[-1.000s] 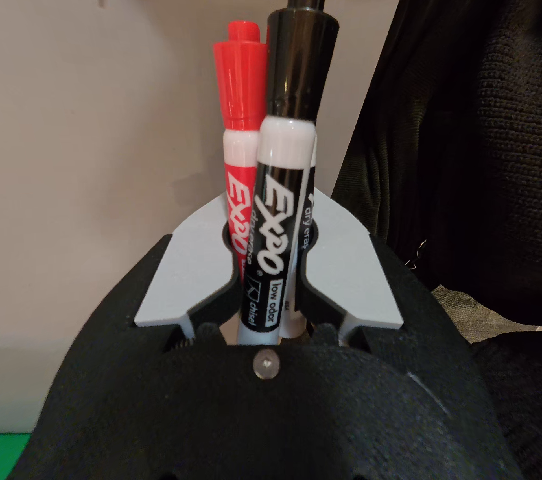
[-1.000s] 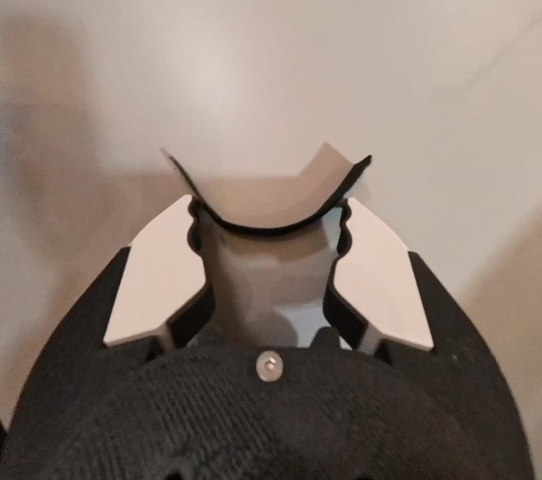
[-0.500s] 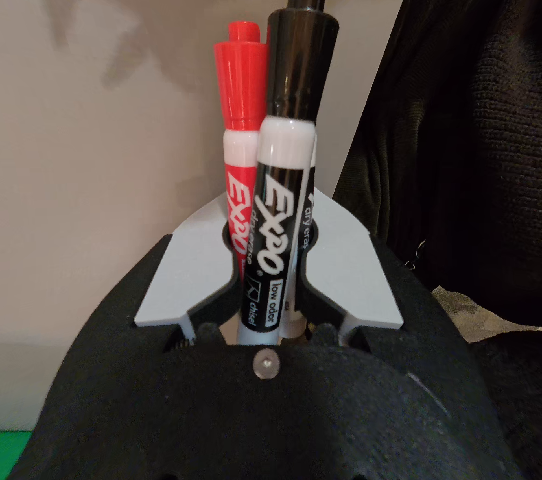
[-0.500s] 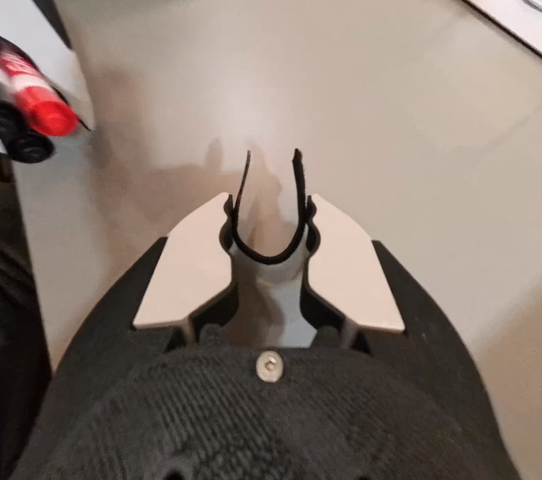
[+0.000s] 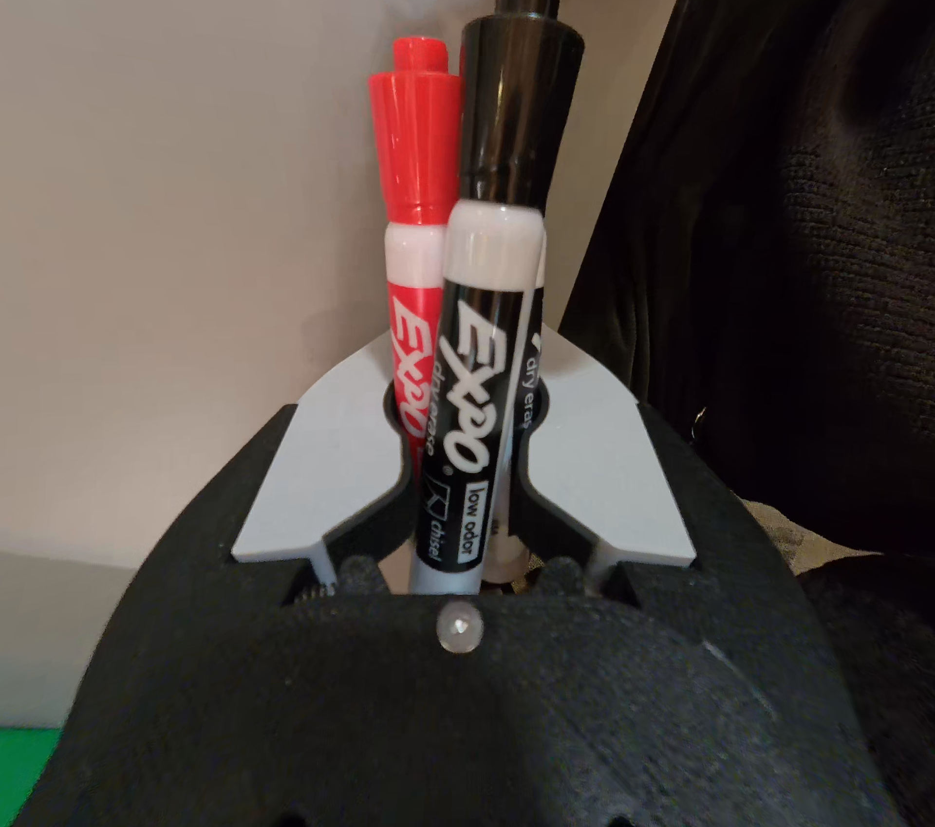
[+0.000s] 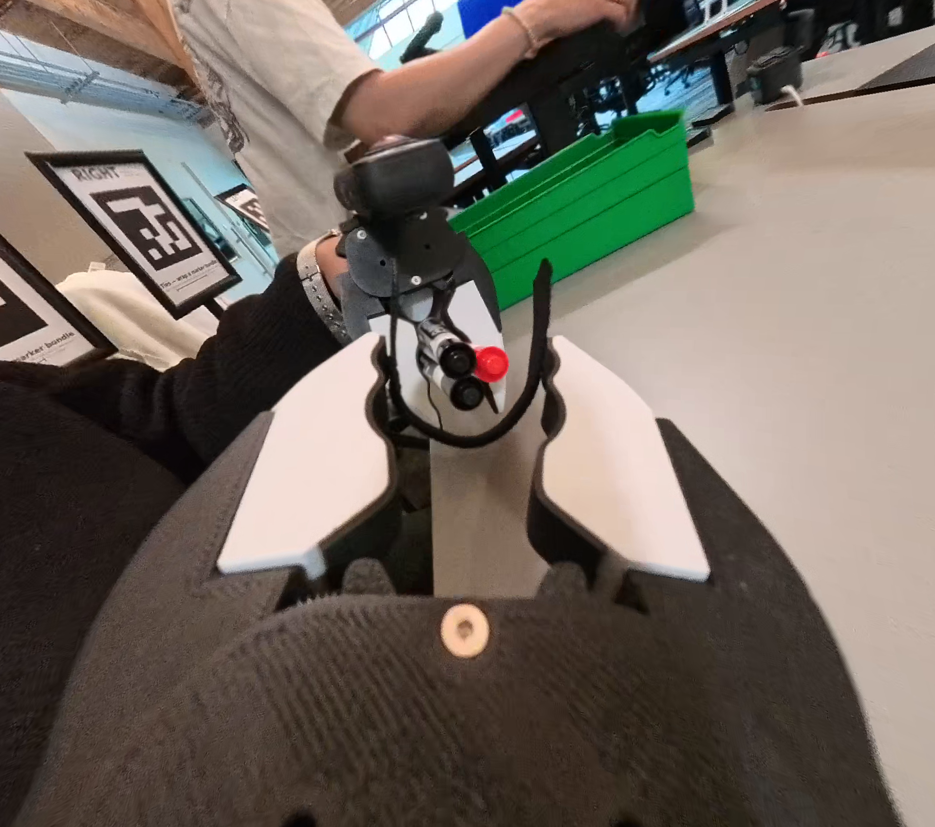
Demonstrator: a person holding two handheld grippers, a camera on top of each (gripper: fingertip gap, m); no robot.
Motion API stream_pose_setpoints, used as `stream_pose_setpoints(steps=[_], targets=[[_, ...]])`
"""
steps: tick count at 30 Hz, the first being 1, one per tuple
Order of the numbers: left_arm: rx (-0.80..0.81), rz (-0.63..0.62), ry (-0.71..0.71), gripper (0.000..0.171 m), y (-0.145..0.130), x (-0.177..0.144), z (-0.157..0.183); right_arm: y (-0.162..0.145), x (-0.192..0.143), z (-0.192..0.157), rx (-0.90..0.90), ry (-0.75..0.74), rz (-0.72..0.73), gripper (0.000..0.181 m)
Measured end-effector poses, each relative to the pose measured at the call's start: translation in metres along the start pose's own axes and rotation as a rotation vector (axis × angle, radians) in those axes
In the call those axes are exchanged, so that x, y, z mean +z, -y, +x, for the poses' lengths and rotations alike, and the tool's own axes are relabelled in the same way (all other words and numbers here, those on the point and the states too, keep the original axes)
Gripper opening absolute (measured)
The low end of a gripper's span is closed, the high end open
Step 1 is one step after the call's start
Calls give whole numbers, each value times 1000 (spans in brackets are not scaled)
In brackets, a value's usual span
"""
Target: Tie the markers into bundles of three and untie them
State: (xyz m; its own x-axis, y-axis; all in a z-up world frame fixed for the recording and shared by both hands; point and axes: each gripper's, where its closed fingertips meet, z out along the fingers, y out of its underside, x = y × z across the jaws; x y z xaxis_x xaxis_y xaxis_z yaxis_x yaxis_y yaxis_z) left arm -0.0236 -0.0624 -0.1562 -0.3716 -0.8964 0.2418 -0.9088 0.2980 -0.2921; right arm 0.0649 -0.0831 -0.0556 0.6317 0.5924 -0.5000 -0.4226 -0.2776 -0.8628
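My left gripper (image 5: 465, 363) is shut on three markers that stand upright in its jaws: a red one (image 5: 412, 175), a black one (image 5: 506, 196) in front, and a second black one (image 5: 534, 378) mostly hidden behind it. In the right wrist view the left gripper (image 6: 435, 332) points at me, with the three marker caps (image 6: 470, 373) end-on. My right gripper (image 6: 465, 340) holds a black strap (image 6: 470, 438) bowed into a U between its fingers, just in front of the caps and apart from them.
A green bin (image 6: 582, 206) sits on the grey table (image 6: 759, 297) behind the left gripper. A person in a light shirt (image 6: 263, 69) stands at the back. Framed tag signs (image 6: 146, 226) stand at the left. A dark sleeve (image 5: 784, 196) fills the right of the left wrist view. My hands' fingertips stand some 15 cm from each other.
My right gripper has swung up from facing the table to face the left gripper and the marker caps. Its fingers are wider than half a second ago, so the strap's U is broader. The left gripper holds still.
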Motion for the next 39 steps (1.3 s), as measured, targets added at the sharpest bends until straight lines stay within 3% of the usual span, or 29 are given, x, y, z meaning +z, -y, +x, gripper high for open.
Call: stream_pose_setpoints(steps=[9, 17, 39], targets=[[7, 23, 10, 44, 2, -14, 5, -10, 10, -5, 126, -60, 154, 62], [19, 37, 3, 44, 5, -18, 10, -32, 27, -17, 175, -30, 156, 65], [54, 12, -27, 43, 14, -4, 19, -40, 41, -24, 218, 35, 158, 61]])
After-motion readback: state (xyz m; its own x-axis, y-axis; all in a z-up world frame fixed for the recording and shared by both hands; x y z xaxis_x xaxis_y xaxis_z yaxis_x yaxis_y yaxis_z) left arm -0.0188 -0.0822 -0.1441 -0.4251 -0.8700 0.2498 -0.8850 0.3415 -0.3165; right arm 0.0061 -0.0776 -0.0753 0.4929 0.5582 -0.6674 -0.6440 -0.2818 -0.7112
